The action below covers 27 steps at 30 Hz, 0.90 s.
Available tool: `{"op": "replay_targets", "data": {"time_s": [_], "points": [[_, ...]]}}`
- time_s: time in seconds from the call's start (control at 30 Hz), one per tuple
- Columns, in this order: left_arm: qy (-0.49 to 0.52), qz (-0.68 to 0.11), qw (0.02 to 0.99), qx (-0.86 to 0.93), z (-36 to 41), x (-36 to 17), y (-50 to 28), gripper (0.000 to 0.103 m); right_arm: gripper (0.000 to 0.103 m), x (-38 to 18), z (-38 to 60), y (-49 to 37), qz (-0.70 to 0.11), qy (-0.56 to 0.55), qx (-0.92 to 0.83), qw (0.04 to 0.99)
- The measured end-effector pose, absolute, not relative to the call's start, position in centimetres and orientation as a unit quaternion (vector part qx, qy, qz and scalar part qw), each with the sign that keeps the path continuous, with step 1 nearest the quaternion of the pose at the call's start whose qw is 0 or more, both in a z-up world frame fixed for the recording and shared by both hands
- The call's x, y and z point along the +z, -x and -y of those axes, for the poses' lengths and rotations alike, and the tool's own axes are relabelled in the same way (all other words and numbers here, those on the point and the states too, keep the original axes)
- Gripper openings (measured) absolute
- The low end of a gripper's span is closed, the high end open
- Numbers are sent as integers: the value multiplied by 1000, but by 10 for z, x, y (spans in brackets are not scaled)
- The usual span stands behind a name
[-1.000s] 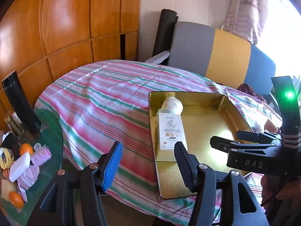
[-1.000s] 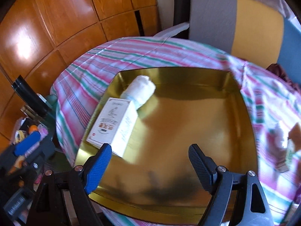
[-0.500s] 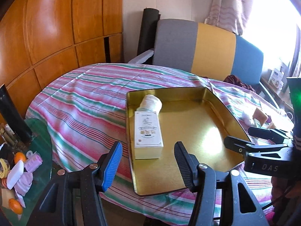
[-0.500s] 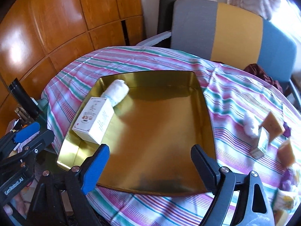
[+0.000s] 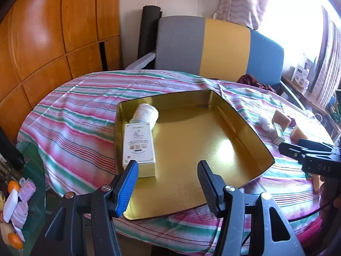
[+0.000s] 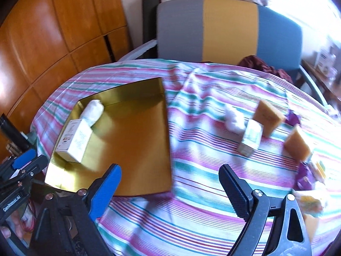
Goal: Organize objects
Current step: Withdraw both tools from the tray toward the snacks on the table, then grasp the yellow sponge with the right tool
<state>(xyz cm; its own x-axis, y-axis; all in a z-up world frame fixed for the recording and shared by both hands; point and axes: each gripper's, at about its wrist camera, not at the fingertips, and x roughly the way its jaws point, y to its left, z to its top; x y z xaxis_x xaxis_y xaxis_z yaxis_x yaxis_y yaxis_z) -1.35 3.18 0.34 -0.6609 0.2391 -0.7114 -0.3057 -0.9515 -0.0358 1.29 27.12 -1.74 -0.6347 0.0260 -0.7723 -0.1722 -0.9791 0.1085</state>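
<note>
My right gripper (image 6: 168, 183), empty, jaws opening, heads for the small box (image 6: 250, 137); left gripper (image 5: 167, 181) half-open, empty over the tray (image 5: 245, 128).

Gold tray (image 5: 234, 115) holds white box (image 5: 139, 147), white roll (image 5: 146, 113) along left wall; sponges (image 6: 268, 117) outside

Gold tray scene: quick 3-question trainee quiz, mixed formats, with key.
1. True or false: the gold tray holds a white box and a white cloth roll.
2. The small upright carton stands: A) in the tray, B) on the striped tablecloth, C) on the chair.
3. Fill in: neither the left claw nor the right claw holds ____.

Key: 1 true; 2 B; 3 anything.
</note>
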Motion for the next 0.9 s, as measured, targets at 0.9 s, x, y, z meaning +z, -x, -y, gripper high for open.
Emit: {"op": "replay_targets", "data": {"time_s": [0.9], "points": [[399,-106,386,825,-178,5,-6,58,101,-5,-494,-205,-260,328,848,324]]}}
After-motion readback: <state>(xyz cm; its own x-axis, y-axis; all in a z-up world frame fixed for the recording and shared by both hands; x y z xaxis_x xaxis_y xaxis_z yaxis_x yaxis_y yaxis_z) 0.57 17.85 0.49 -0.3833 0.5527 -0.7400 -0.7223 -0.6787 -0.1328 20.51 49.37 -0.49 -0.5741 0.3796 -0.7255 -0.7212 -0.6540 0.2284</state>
